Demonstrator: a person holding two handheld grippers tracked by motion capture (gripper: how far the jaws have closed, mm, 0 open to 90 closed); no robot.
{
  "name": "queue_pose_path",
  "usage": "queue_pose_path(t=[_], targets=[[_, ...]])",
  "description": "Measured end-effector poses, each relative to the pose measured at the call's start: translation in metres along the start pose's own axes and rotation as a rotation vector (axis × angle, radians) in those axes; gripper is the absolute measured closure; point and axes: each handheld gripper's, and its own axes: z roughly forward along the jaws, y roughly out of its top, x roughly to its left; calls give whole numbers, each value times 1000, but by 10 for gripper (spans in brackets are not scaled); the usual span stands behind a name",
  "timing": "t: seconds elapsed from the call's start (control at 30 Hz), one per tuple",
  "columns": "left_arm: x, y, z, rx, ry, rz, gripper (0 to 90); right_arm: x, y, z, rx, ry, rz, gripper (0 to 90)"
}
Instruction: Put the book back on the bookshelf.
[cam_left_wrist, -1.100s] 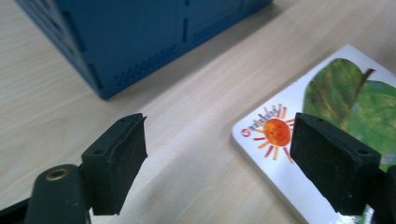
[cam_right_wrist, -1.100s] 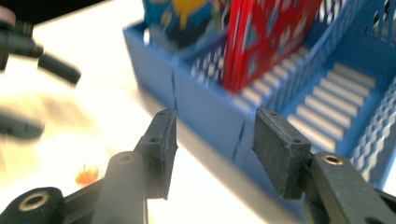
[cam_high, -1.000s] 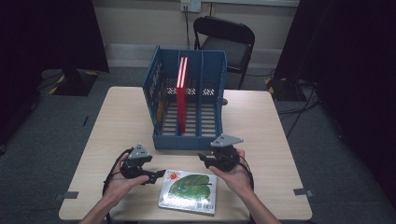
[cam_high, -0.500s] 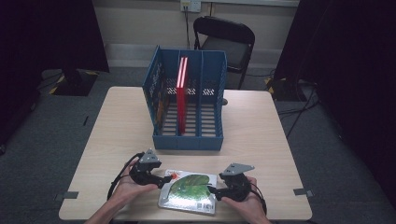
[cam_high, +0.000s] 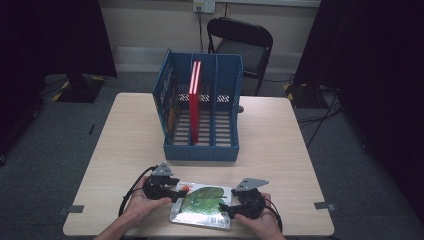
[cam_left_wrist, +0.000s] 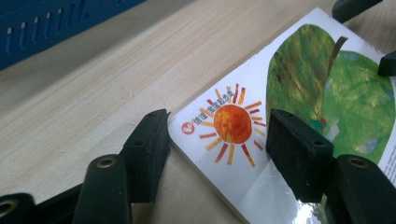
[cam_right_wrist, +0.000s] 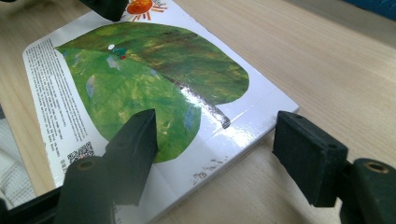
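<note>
Book (cam_high: 202, 204) flat on tabletop (cam_high: 280, 145), straddled at corners by left hand-held gripper (cam_left_wrist: 217, 140), just closing, and right hand-held gripper (cam_right_wrist: 215, 140), both part-open, nothing clamped. Risk: glossy cover is slid, not lifted; grip lost.

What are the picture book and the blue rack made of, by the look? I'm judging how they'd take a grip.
The picture book looks like thick glossy board: its cover throws white glare and the cut edge shows some thickness. The blue rack looks like moulded matte plastic, with slotted walls and floor. The table seems pale wood-grain laminate.
</note>
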Motion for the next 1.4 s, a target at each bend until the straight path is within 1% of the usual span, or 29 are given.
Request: queue_pose_path(t=[0.07,0.13,0.23,0.33,0.37,0.47,0.5,0.53,0.57,0.6,0.63,0.67,0.7,0.73,0.77,0.8,0.83,0.87,0.93,0.97,1.03,1.07,1.1,1.13,1.17,1.2,1.23,1.27,1.4], targets=[[1,0,0,0,-3,6,390,0,1,1,-9,-10,-12,316],[1,3,0,24,-3,8,390,-1,3,3,-15,-18,-18,329],[2,5,0,32,-3,12,393,-4,7,7,-22,-29,-22,348],[4,6,2,25,-7,-3,415,-5,12,10,-26,-47,-30,352],[4,7,2,32,-7,-3,419,-5,14,11,-25,-52,-34,351],[4,8,1,39,0,-20,426,-5,16,13,-29,-63,-46,350],[6,8,-1,46,2,-38,444,-6,16,14,-34,-61,-43,348],[7,7,-2,45,-3,-52,459,-6,15,13,-34,-53,-41,319],[8,7,-4,56,-4,-53,456,-6,14,13,-30,-36,-32,289],[8,6,-5,53,-5,-64,427,-5,13,13,-29,-22,-24,270],[7,5,-8,67,-22,-79,390,-4,12,12,-24,-16,-26,255],[5,4,-10,68,-24,-79,383,-3,10,10,-18,0,-28,235],[3,3,-14,67,-10,-68,385,-1,9,9,-17,11,-30,226],[1,2,-17,51,-2,-70,397,0,8,7,-14,19,-34,214],[1,1,-21,45,-8,-73,416,2,6,6,-14,30,-37,201],[0,0,-23,35,-15,-84,426,5,4,5,-9,35,-43,183],[0,0,-25,23,-20,-83,437,7,3,5,2,35,-48,169],[-1,1,-27,21,-15,-90,465,9,1,4,8,38,-53,156],[-1,0,-25,50,3,-96,470,14,-1,1,16,42,-66,151],[-2,-1,-23,55,2,-95,488,16,-3,0,18,45,-75,150],[-2,-2,-18,85,-13,-98,497,18,-7,-1,22,48,-86,140],[-2,-2,-17,81,-3,-94,490,19,-8,-1,21,47,-86,137],[-1,-1,-17,86,-4,-94,501,20,-8,-1,21,47,-88,132],[0,-1,-17,81,-1,-98,511,21,-8,-1,21,45,-92,125],[0,-1,-17,83,6,-86,534,21,-8,-1,22,45,-99,121],[0,-2,-16,75,9,-87,540,22,-8,-1,19,46,-105,121],[1,-2,-15,71,5,-99,538,22,-8,-1,19,45,-108,120],[2,-2,-15,77,4,-99,537,22,-8,-1,20,45,-108,120],[2,-1,-13,67,8,-100,523,26,-11,-3,23,45,-125,109]])
